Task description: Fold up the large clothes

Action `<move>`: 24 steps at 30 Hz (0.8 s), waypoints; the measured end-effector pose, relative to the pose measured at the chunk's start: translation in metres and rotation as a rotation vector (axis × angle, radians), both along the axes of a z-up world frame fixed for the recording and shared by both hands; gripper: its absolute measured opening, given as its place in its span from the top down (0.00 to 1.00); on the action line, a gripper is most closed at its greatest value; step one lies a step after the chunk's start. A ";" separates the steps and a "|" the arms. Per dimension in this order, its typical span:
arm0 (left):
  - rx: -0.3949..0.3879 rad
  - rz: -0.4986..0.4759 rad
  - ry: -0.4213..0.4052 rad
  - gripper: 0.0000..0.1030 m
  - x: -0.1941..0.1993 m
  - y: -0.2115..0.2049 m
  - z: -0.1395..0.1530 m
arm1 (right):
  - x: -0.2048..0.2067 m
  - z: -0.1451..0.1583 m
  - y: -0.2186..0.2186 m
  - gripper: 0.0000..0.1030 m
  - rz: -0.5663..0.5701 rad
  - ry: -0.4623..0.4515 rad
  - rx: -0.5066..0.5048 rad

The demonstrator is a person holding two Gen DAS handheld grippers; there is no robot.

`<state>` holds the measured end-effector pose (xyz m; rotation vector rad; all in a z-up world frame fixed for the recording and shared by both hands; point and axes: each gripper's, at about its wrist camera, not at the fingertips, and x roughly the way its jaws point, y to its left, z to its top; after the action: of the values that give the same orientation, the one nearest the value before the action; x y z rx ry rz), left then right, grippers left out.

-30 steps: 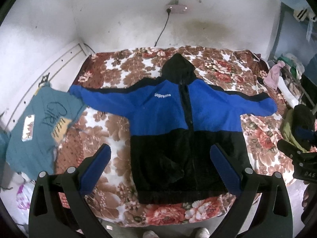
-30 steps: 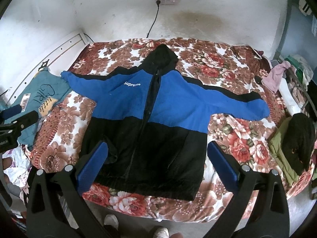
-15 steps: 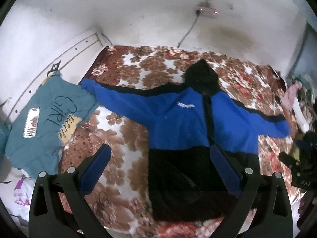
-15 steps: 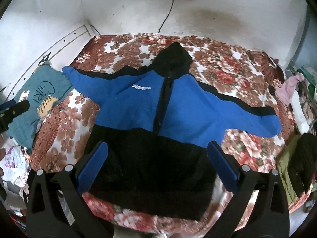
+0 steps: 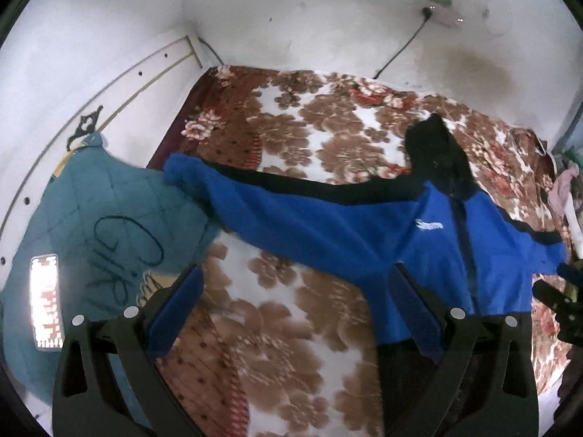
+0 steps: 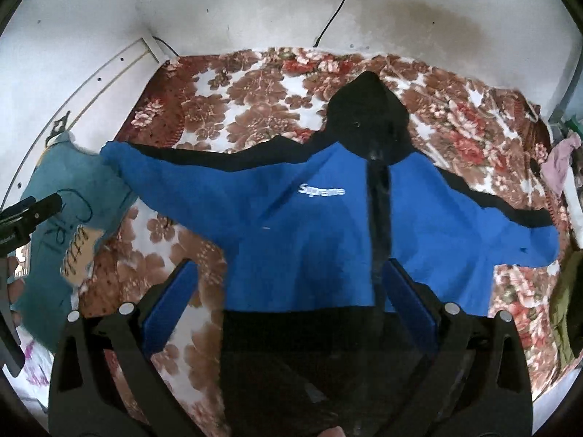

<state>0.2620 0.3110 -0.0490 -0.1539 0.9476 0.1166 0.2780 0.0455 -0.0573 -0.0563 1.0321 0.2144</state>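
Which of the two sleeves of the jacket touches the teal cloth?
The long sleeve on the picture's left; its cuff overlaps the teal cloth. The other sleeve lies on the bedspread only.

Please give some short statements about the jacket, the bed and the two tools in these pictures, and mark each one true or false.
1. The jacket lies spread on the floral blanket with both sleeves stretched out. True.
2. The left tool is shut on a sleeve. False: its fingers stand apart and hold nothing.
3. The hood is black. True.
4. The jacket is already folded in half. False: it lies fully open and flat.
5. A teal garment lies beside the end of one sleeve. True.
6. The right tool grips the hem. False: it is open and empty.
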 end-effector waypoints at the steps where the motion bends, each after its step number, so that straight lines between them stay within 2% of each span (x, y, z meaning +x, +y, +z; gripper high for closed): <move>1: -0.007 0.002 -0.002 0.05 0.006 0.008 -0.002 | 0.009 -0.004 0.011 0.04 0.001 0.007 0.001; 5: 0.013 0.017 0.016 0.05 0.035 0.038 -0.018 | 0.037 -0.021 0.046 0.04 0.026 0.021 0.003; 8: -0.012 0.040 0.013 0.05 0.055 0.065 -0.029 | 0.056 -0.037 0.066 0.04 0.043 0.033 0.000; 13: -0.009 0.111 0.011 0.05 0.089 0.108 -0.060 | 0.089 -0.073 0.100 0.04 0.082 0.061 0.009; 15: -0.010 0.145 0.026 0.05 0.103 0.123 -0.072 | 0.100 -0.091 0.114 0.04 0.109 0.060 -0.007; 18: -0.090 0.209 0.027 0.05 0.126 0.153 -0.101 | 0.112 -0.129 0.131 0.04 0.155 0.060 -0.100; 20: -0.110 0.268 0.028 0.05 0.138 0.170 -0.118 | 0.119 -0.157 0.135 0.04 0.190 0.087 -0.093; 22: -0.091 0.291 0.045 0.05 0.151 0.180 -0.136 | 0.122 -0.179 0.134 0.04 0.207 0.092 -0.085; 24: -0.086 0.296 0.052 0.19 0.162 0.187 -0.153 | 0.121 -0.200 0.138 0.04 0.242 0.074 -0.122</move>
<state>0.4242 0.4975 -0.2019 -0.3721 0.9775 0.3543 0.3987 0.1836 -0.2570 -0.2861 1.1110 0.3755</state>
